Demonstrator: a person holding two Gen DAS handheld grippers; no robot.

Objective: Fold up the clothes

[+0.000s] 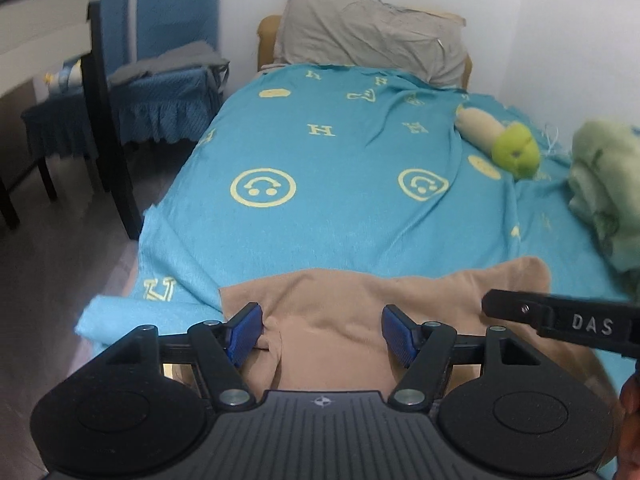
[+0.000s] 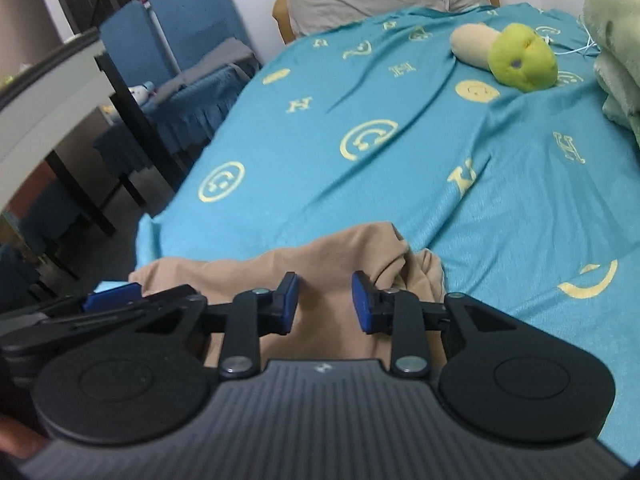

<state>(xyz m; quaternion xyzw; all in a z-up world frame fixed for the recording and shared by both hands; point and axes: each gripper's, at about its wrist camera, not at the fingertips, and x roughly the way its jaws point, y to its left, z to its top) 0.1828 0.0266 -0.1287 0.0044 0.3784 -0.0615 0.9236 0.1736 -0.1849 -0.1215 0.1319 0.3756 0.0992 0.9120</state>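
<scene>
While the tan garment [image 1: 340, 312] lay bunched at the near edge of the turquoise bedspread [image 1: 320, 160], the left gripper [image 1: 322, 334] hovered over it, fingers spread, and the right gripper [image 2: 324, 302] likewise gaped, pinching nothing.

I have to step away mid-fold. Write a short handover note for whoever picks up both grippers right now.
Left gripper: open, over the near part of the tan garment, gripping nothing.
Right gripper: open but narrower, above the same garment, pads not pressing on cloth.
Garment: lies at the near edge of the bed on the blue blanket, its right end bunched.
Done: appears partly folded over; how far I cannot tell.
Left: flatten the bunched end, finish folding. Plush toy and green stack sit clear, further up the bed.
</scene>
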